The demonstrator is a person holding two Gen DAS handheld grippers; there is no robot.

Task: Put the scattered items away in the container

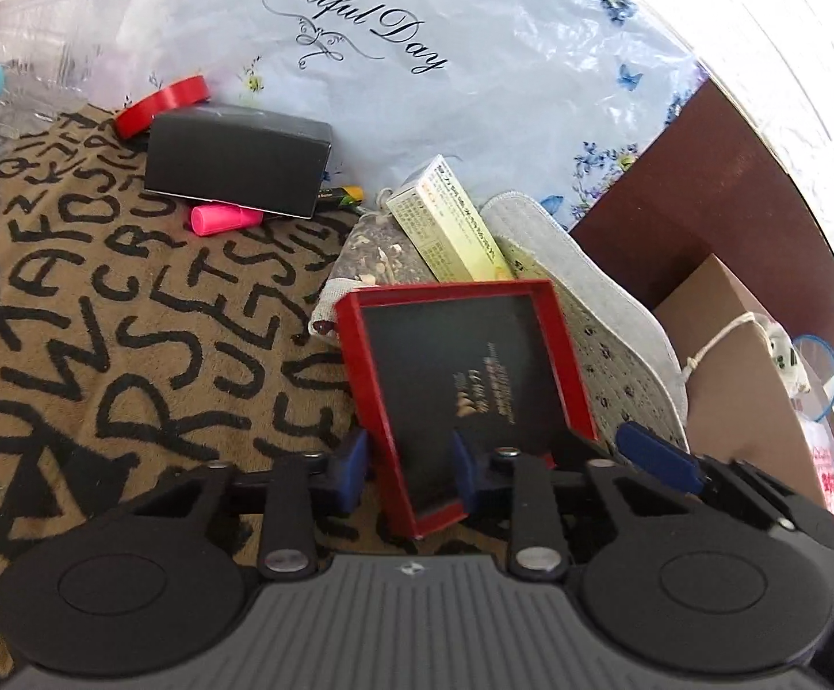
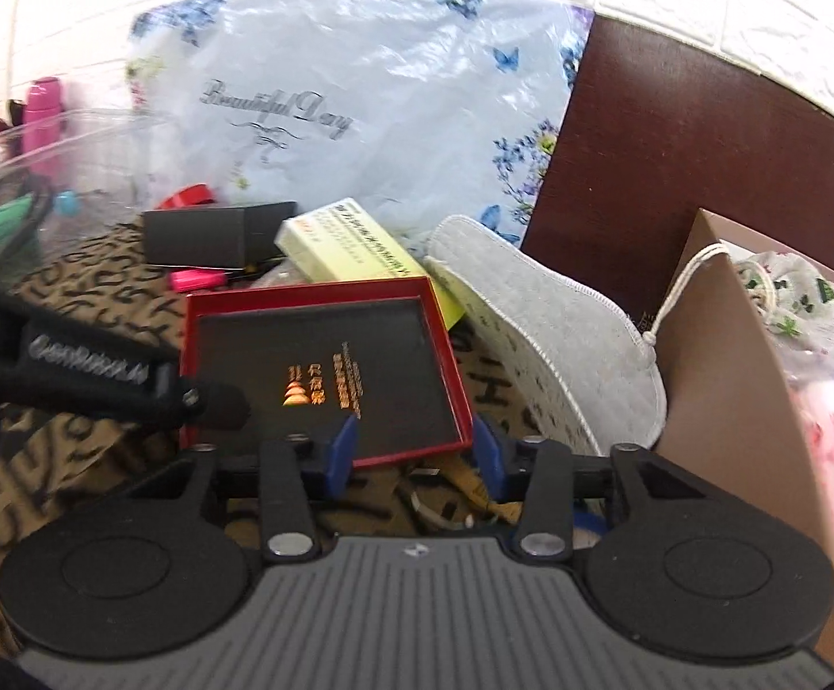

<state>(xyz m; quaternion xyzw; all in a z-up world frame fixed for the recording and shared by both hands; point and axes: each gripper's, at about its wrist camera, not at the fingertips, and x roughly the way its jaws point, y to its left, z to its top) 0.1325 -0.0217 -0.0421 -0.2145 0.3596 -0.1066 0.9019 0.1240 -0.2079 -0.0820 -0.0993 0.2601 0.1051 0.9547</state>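
Observation:
A red tray-like box (image 1: 463,368) with a black inside and gold lettering lies tilted on the letter-print cloth (image 1: 100,345). My left gripper (image 1: 411,454) straddles its near left corner, one blue pad outside the wall and the other over the black floor, with no visible pinch. My right gripper (image 2: 417,443) straddles the near right corner of the red box (image 2: 325,368) the same way, with a slit of space beside the outer pad. The clear plastic container (image 1: 43,29) stands at the far left and also shows in the right wrist view (image 2: 43,172).
Behind the red box lie a black box (image 1: 238,158), a red tape roll (image 1: 161,103), a pink highlighter (image 1: 224,218), a yellow-green carton (image 1: 446,224), a mesh sachet (image 1: 371,253) and a grey insole (image 1: 601,316). A brown paper bag (image 2: 722,374) stands close on the right.

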